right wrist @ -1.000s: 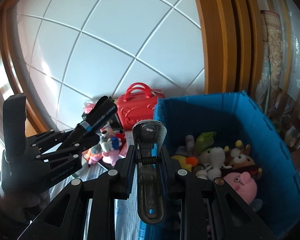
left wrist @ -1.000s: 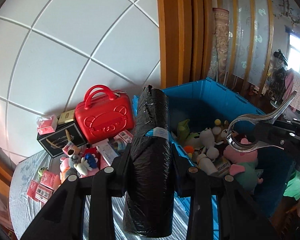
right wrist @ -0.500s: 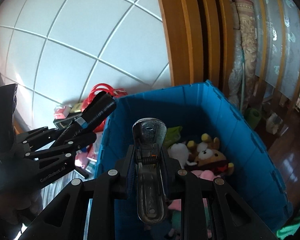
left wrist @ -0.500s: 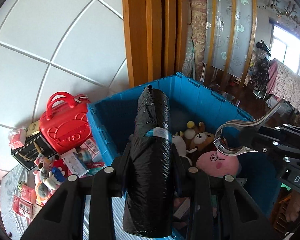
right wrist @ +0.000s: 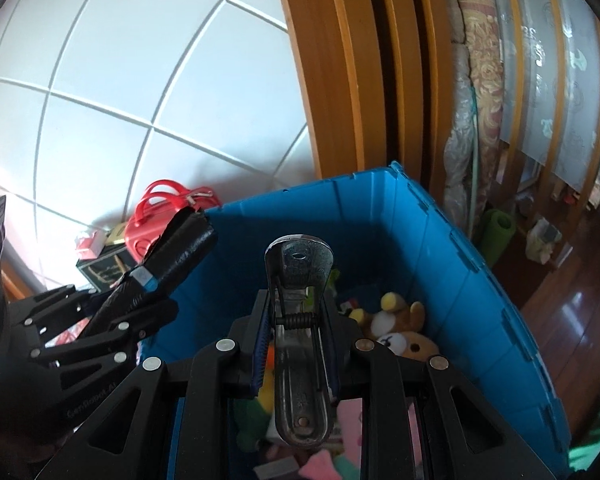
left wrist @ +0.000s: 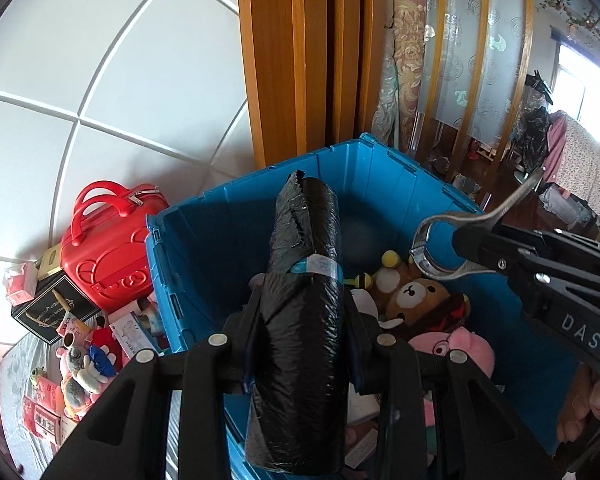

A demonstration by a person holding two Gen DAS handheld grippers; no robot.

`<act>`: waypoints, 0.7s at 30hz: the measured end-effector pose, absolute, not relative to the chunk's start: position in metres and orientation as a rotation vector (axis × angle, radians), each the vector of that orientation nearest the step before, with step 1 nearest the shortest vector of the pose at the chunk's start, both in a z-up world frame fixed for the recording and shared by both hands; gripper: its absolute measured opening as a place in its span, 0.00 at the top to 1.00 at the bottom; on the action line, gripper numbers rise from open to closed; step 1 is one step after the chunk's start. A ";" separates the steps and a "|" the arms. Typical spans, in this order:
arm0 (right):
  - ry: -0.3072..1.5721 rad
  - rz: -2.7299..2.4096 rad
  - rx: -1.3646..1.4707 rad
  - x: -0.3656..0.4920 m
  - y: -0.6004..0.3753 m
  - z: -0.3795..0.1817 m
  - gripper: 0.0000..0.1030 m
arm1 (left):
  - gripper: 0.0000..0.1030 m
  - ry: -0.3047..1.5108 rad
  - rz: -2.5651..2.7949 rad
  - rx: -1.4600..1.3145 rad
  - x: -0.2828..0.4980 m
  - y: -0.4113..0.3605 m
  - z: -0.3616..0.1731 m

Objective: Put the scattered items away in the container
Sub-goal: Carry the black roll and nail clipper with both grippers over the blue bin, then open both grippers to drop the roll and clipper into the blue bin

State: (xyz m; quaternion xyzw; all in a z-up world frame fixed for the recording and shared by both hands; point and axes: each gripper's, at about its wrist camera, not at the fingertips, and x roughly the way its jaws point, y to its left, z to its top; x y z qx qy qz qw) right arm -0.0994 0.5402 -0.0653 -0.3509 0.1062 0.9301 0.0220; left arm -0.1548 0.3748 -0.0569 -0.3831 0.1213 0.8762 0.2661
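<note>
My left gripper is shut on a black roll of plastic bags with a blue band, held above the blue bin. The roll also shows in the right wrist view. My right gripper is shut on a large metal spring clamp, held over the blue bin. The clamp also shows in the left wrist view. Inside the bin lie plush toys, among them a brown bear and a pink one.
Left of the bin on a cloth-covered table stand a red case, a black box and several small toys and packets. A white tiled wall and wooden door frame are behind. A wood floor lies to the right.
Both grippers have moved right, from the table side to above the bin's inside, with the roll and the clamp still held. The bin's contents are now closer.
</note>
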 end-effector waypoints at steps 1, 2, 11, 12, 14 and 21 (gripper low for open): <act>0.333 2.881 -1.089 -0.106 0.542 -0.066 0.78 | 0.68 0.323 2.365 -1.046 -0.159 0.377 -0.059; 0.337 2.881 -1.090 -0.110 0.542 -0.066 0.78 | 0.68 0.319 2.364 -1.056 -0.163 0.378 -0.061; 0.314 2.881 -1.092 -0.152 0.550 -0.062 0.78 | 0.68 0.326 2.404 -1.106 -0.195 0.388 -0.075; 0.310 2.879 -1.095 -0.157 0.552 -0.063 0.78 | 0.68 0.328 2.407 -1.111 -0.198 0.389 -0.077; 0.308 2.874 -1.102 -0.166 0.554 -0.065 0.78 | 0.68 0.328 2.410 -1.123 -0.204 0.391 -0.080; 0.303 2.861 -1.127 -0.192 0.562 -0.070 0.78 | 0.68 0.315 2.428 -1.141 -0.226 0.395 -0.082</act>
